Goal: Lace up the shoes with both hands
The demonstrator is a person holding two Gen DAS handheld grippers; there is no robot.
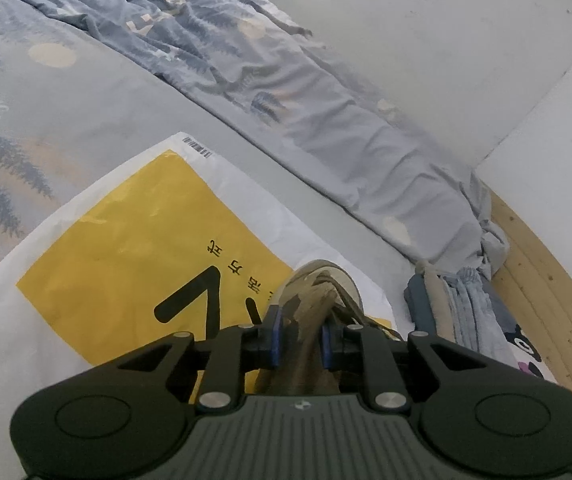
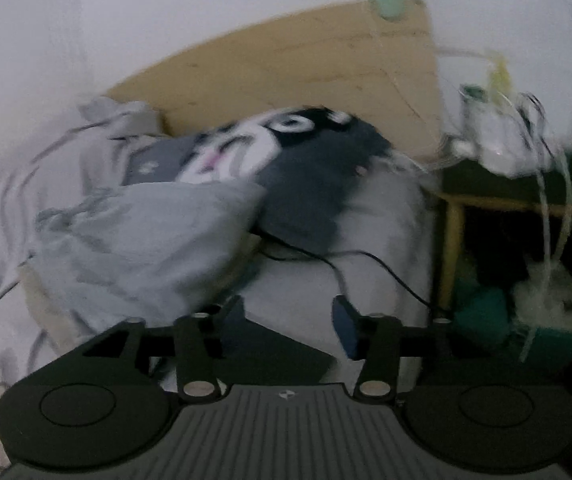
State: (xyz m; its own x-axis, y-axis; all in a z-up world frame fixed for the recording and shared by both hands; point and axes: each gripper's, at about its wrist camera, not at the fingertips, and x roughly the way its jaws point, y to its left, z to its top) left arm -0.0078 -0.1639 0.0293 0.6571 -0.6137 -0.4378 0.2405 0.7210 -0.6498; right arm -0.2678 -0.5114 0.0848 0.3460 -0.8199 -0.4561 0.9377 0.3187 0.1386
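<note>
A khaki-brown shoe (image 1: 325, 284) points toe-away on a yellow and white plastic bag (image 1: 126, 248) spread over the bed. My left gripper (image 1: 301, 332) is shut on the shoe's upper near the tongue, its blue pads (image 1: 277, 328) pressing from both sides. Brown laces (image 1: 351, 306) run along the shoe's right side. The heel is hidden under the gripper body. In the blurred right wrist view, my right gripper (image 2: 287, 316) stands open with nothing between its fingers, facing the pillows. No shoe or lace shows there.
A rumpled blue-grey duvet (image 1: 246, 64) lies beyond the bag. Folded clothes (image 1: 457, 304) sit by the wooden headboard (image 1: 541, 280). Ahead of the right gripper are a grey pillow (image 2: 146, 240), a cartoon pillow (image 2: 286, 148), a black cable (image 2: 365, 260) and a cluttered bedside table (image 2: 525, 200).
</note>
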